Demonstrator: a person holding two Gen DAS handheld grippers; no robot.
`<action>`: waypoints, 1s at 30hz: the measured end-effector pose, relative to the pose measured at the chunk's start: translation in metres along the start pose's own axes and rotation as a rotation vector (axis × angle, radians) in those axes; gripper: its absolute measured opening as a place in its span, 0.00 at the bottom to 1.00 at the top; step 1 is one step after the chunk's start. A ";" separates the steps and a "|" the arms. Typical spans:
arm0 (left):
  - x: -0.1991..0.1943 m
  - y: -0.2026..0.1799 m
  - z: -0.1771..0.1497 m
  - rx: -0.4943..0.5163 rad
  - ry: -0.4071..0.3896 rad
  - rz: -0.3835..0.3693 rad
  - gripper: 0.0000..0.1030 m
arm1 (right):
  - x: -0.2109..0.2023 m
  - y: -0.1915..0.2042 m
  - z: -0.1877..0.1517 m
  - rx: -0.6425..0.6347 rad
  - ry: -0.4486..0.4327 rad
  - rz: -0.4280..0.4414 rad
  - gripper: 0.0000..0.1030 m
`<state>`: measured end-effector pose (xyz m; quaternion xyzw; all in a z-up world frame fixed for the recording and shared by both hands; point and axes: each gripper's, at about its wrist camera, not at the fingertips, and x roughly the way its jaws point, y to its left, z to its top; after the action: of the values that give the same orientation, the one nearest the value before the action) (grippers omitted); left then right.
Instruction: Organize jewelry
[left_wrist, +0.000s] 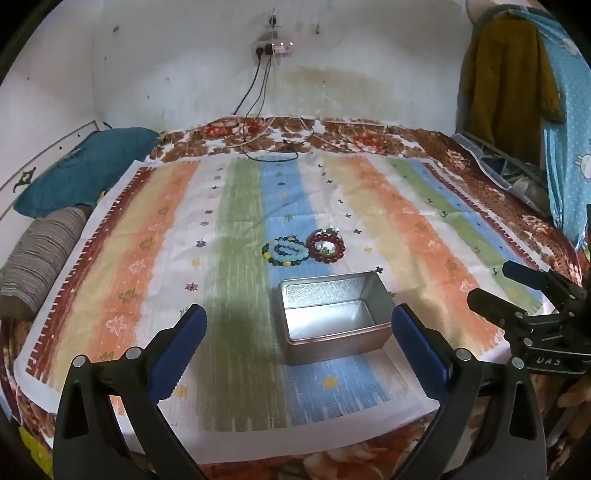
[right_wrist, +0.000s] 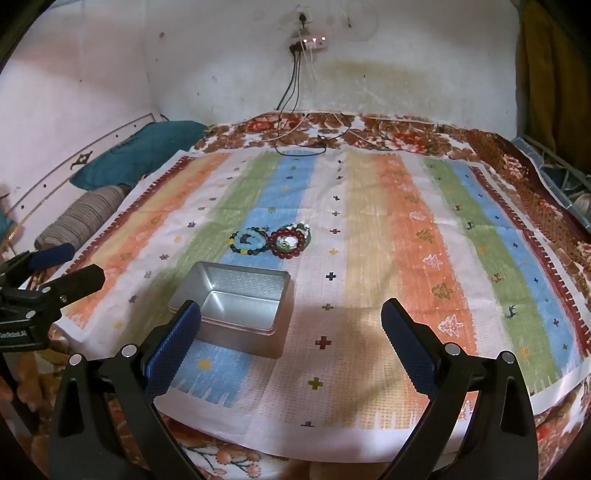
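Fingers: my left gripper (left_wrist: 299, 347) and right gripper (right_wrist: 291, 343) both have their jaws spread fully, released, nothing between the pads; both tilt down over the near edge of the bed.
Cloth: a striped cloth (left_wrist: 369, 206) covers the bed and everything I need sits on it; it looks soft, so I judge it will give if I press down.
Tin: an open metal tin (left_wrist: 334, 317) stands toward the near edge, empty as far as I can see; in the left view it lies between my left fingers, in the right view beside the right gripper's left pad.
Bracelets: a blue bracelet (left_wrist: 285, 252) and a red bracelet (left_wrist: 328, 246) lie just beyond the tin, touching or nearly so; the blue one seems to overlap darker beads, and I cannot tell how many strands there are.
Step in hand: I judge nothing is sorted yet, so I reach for a first bracelet.
Doing it well: I would take the red one with the right gripper, come in from its outer side away from the blue one, set one pad inside the ring and one outside, close gently, then lift clear before crossing to the tin.
Risk: beads may roll or drag the neighbour along.
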<state>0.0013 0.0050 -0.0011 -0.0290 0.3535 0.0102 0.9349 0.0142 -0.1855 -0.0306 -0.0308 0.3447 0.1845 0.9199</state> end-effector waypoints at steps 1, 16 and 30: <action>0.000 0.000 0.000 0.001 0.000 0.000 0.95 | 0.000 0.000 0.000 0.002 0.001 0.003 0.96; -0.002 0.000 0.001 -0.001 -0.006 0.011 0.95 | 0.000 0.000 0.001 -0.001 0.006 0.039 0.96; -0.003 0.005 0.002 0.002 -0.009 0.015 0.95 | 0.000 0.001 0.001 -0.003 0.005 0.039 0.96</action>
<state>-0.0001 0.0104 0.0021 -0.0251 0.3496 0.0171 0.9364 0.0140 -0.1843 -0.0300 -0.0260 0.3472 0.2026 0.9153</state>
